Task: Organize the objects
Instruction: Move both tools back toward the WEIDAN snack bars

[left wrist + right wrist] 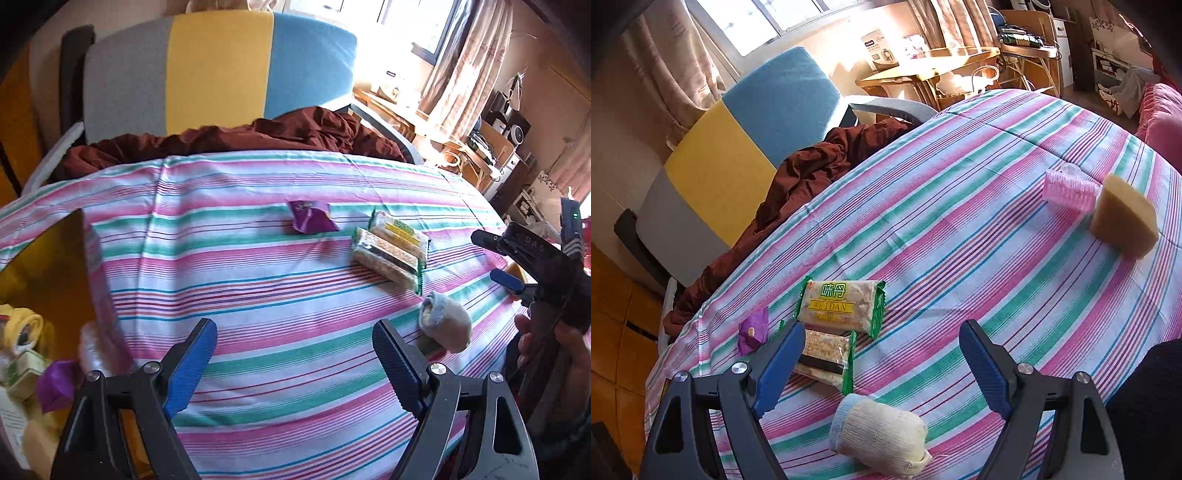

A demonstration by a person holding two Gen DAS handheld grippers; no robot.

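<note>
On the striped tablecloth [295, 295] lie a purple candy wrapper [311, 221], two green-edged snack packs [391, 251] and a rolled cream sock [445, 325]. My left gripper [295, 354] is open and empty above bare cloth, short of them. My right gripper [882, 354] is open and empty; the rolled sock [882, 435] lies between its jaws, low in view. The snack packs [838, 302] and purple wrapper [752, 330] lie by its left finger [779, 365]. A pink hair roller [1069, 192] and a tan sponge [1126, 218] lie far right. The right gripper also shows in the left view [495, 258].
A box [44, 373] at the left table edge holds a yellow sock roll, a snack pack and a purple wrapper. A chair [218, 66] with brown cloth [236, 136] stands behind the table. Shelves and furniture [960, 70] stand beyond.
</note>
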